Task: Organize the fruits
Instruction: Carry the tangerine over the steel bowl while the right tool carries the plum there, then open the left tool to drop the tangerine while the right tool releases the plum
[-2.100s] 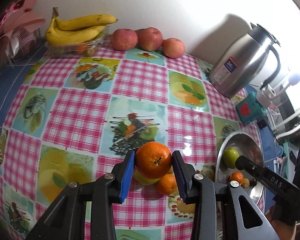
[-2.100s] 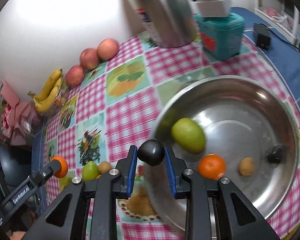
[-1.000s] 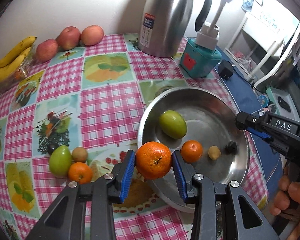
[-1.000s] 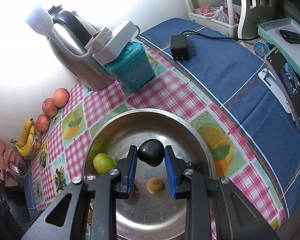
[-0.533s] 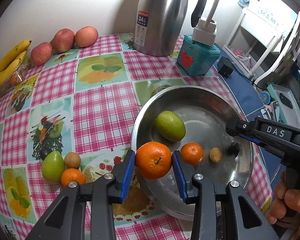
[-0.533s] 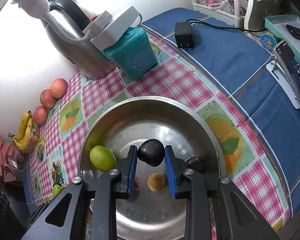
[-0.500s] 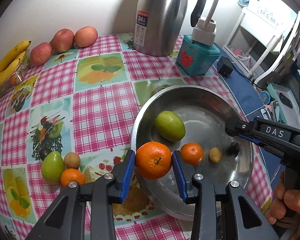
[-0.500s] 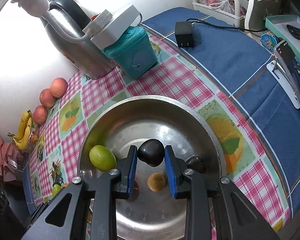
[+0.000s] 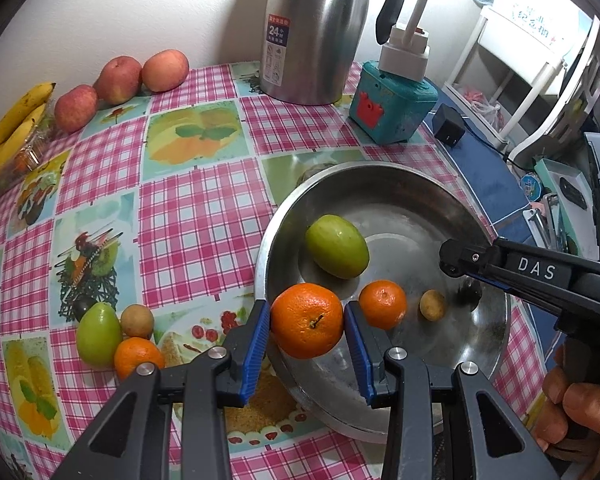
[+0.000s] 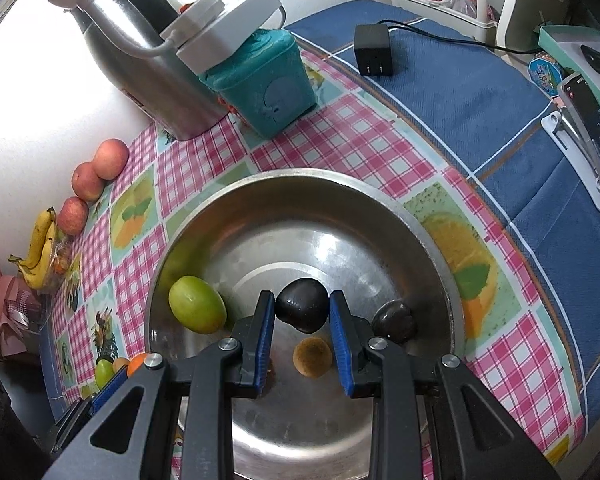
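Fingers: left gripper (image 9: pixel 307 322) clamped on an orange (image 9: pixel 306 320) at the near-left rim of the steel bowl (image 10: pixel 432 240); right gripper (image 10: pixel 302 314) clamped on a dark fruit (image 10: pixel 302 310) above the bowl's floor. In bowl: green fruit (image 10: pixel 196 310), small brown fruit (image 10: pixel 312 357), second dark fruit (image 10: pixel 393 320), small orange (image 9: pixel 382 304). Left of bowl, on checked cloth (image 9: pixel 196 216): three loose fruits (image 9: pixel 116 336). Bowl's near floor bare.

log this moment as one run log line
left gripper: shut on orange | right gripper: shut on dark fruit | both over steel bowl
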{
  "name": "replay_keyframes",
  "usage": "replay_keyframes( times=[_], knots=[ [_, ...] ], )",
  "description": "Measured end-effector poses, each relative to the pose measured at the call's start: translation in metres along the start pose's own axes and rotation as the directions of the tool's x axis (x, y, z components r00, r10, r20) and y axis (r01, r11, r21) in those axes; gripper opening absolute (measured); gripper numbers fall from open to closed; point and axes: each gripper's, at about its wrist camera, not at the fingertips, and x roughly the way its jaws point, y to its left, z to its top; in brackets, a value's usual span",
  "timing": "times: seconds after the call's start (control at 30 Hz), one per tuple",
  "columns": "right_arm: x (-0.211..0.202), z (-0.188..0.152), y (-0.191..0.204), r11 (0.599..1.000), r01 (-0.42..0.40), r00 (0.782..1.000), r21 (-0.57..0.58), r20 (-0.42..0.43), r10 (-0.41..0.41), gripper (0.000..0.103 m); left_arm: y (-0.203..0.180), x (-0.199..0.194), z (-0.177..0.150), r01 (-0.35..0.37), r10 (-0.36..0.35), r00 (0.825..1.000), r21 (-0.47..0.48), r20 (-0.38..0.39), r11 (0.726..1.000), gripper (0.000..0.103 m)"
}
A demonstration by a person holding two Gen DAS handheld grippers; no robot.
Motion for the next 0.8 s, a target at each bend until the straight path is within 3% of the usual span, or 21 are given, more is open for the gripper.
replay_keyframes(
  times=[0.43,0.53,0.57,0.8],
  knots=[
    [0.002,0.001,0.003,1.000,0.021,1.000,-0.010,-0.013,-0.021,0.030,0.000,-0.004,0.001,0.005,-0.005,1.000,0.000,0.007,1.000,0.049],
    [0.001,0.002,0.003,0.999,0.029,1.000,-0.015,-0.009,-0.030,0.035,0.001,-0.005,0.002,0.003,-0.003,1.000,-0.005,0.008,1.000,0.051],
    [0.000,0.002,0.003,0.999,0.033,0.999,-0.018,-0.005,-0.033,0.041,0.002,-0.006,0.002,0.003,-0.003,1.000,-0.008,0.008,1.000,0.054],
    [-0.004,0.003,0.007,0.998,0.050,0.999,-0.040,0.004,-0.050,0.043,0.014,-0.007,0.003,-0.033,0.033,0.999,-0.046,-0.008,0.998,0.073]
  ],
)
